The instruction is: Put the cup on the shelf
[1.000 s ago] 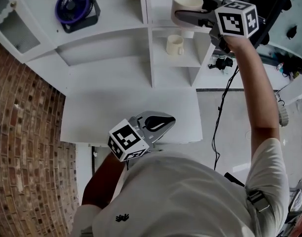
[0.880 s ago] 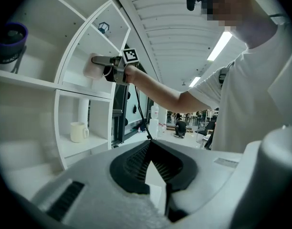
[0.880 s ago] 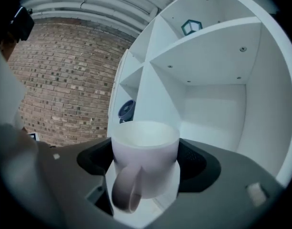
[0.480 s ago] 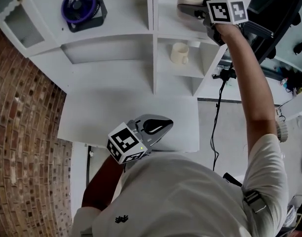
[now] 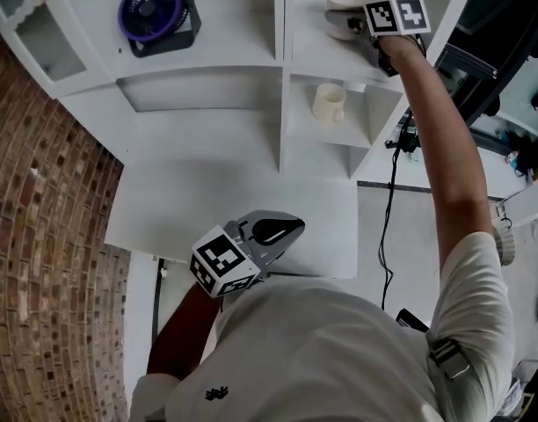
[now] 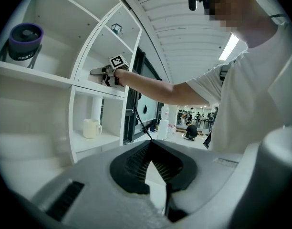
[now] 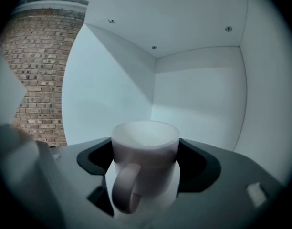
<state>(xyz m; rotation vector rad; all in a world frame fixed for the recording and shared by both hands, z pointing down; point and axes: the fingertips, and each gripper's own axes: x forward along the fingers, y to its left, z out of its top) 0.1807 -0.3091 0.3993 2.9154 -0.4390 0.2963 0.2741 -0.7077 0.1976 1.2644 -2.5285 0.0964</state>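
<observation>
A cream cup (image 5: 342, 2) (image 7: 145, 147) with its handle toward the camera is held upright between the jaws of my right gripper (image 5: 341, 18) (image 7: 145, 163). The cup is inside the upper right compartment of the white shelf (image 5: 309, 33); whether it touches the shelf board cannot be told. My left gripper (image 5: 289, 228) (image 6: 149, 146) hangs low near the person's body over the front edge of the white table (image 5: 207, 192), jaws together with nothing between them.
A second cream cup (image 5: 329, 104) (image 6: 91, 128) stands in the compartment below. A purple fan (image 5: 155, 11) (image 6: 24, 41) sits on the upper left shelf. A black cable (image 5: 394, 174) hangs right of the shelf. A brick wall lies to the left.
My right gripper has carried the cup farther up and deeper into the upper right compartment. The left gripper has stayed in place.
</observation>
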